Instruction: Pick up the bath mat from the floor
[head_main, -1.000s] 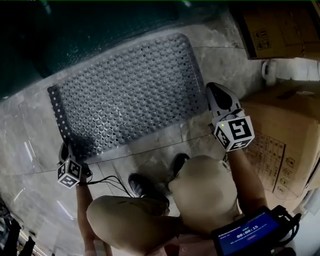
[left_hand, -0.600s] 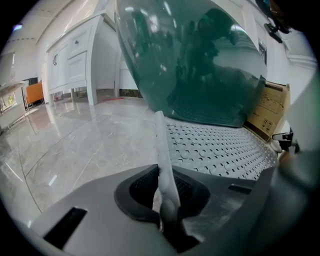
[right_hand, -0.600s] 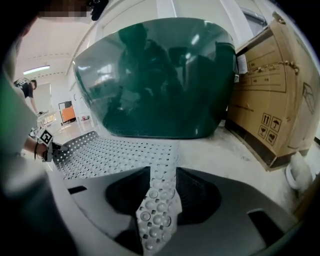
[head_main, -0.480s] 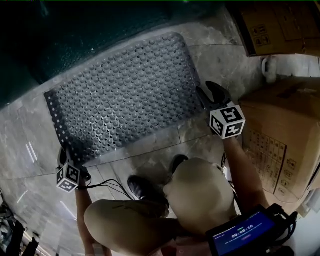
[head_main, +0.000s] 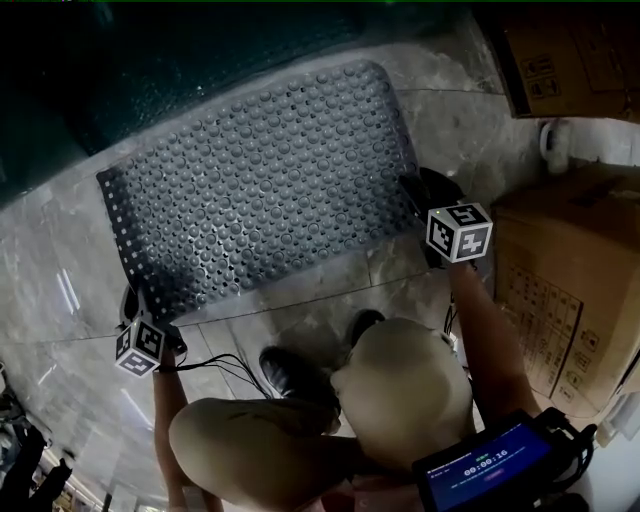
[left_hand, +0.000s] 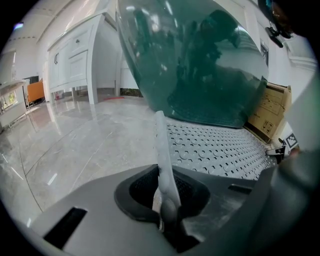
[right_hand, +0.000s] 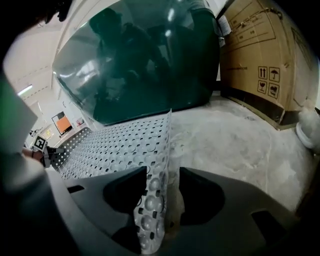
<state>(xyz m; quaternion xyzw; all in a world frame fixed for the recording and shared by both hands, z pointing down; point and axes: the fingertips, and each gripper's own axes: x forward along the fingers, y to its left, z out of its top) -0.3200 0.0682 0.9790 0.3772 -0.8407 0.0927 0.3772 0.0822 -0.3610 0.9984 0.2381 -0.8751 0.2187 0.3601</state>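
Note:
A grey studded bath mat (head_main: 260, 180) lies flat on the marble floor. My left gripper (head_main: 133, 305) is at its near left corner. In the left gripper view the mat's thin edge (left_hand: 161, 145) stands pinched between the shut jaws of that gripper (left_hand: 162, 187). My right gripper (head_main: 418, 200) sits at the mat's near right corner. Its jaws have just been opening, and the mat's raised edge (right_hand: 157, 165) stands between them in the right gripper view. The right gripper (right_hand: 162, 192) is open, with a gap beside the mat.
Cardboard boxes stand at the right (head_main: 570, 290) and at the far right (head_main: 570, 50), with a white fitting (head_main: 555, 145) between them. A dark green tub-like body (head_main: 150, 60) borders the mat's far side. The person's knees and a shoe (head_main: 295, 370) are just behind the grippers.
The right gripper has come down and in to the mat's right corner, and the mat's edge now stands between its jaws. The left gripper has stayed at its corner.

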